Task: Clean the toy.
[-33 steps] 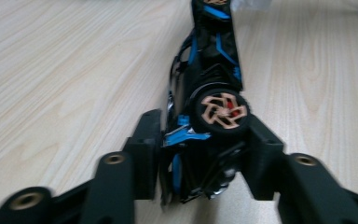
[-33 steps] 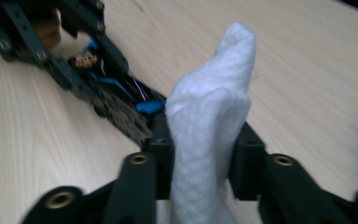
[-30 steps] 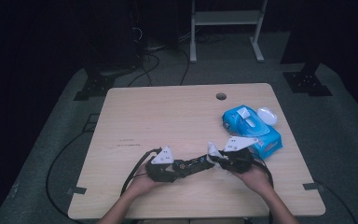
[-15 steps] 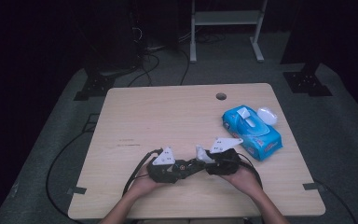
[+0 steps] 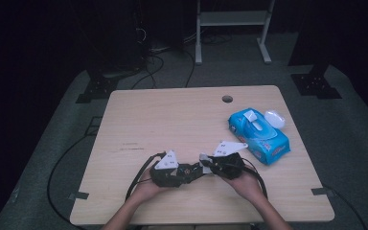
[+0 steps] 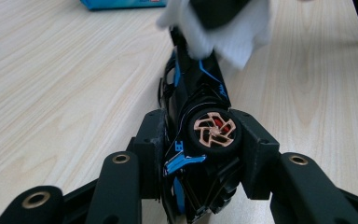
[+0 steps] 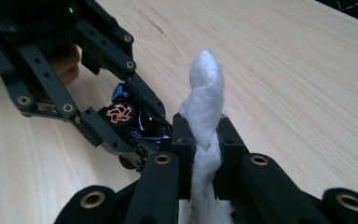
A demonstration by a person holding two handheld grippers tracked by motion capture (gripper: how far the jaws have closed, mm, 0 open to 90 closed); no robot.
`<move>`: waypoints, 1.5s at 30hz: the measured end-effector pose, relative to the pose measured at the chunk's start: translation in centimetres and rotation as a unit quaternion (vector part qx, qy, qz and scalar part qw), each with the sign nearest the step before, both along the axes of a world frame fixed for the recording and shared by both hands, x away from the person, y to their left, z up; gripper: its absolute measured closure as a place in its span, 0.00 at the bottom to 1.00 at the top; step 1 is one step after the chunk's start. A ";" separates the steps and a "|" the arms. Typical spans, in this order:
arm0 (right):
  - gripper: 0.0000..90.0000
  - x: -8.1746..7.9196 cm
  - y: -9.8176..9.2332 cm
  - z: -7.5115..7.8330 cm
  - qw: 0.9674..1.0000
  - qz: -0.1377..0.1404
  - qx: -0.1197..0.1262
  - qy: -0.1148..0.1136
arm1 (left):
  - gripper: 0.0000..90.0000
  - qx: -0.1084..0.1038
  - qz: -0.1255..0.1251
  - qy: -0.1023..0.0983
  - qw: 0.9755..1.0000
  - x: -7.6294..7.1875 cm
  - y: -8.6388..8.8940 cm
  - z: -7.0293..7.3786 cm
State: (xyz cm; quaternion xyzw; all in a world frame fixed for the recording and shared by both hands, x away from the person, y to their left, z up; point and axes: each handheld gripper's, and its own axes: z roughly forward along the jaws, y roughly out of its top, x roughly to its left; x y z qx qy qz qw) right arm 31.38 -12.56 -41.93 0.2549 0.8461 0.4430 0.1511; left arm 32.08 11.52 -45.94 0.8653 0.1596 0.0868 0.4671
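Toy car clamped in my left gripper [image 6: 200,154], wipe pinched in my right gripper [image 7: 208,154].

The black toy car [image 6: 198,93] lies low over the table [image 5: 172,115]; the right jaws have just been closing on the white wipe [image 7: 206,93], touching the car's far end, both hands level.

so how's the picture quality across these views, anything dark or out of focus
High view: the table is lit, the room around it nearly black, all a little soft. Left gripper view: the toy car is fairly sharp, the white wipe blurred. Right gripper view: wipe and claw sharp, the far table softer.
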 end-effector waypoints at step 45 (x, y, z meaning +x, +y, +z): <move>0.92 -0.8 2.2 -1.3 0.999 -0.007 0.050 0.009 | 0.65 0.026 0.002 -0.006 1.000 0.0 -0.2 -0.8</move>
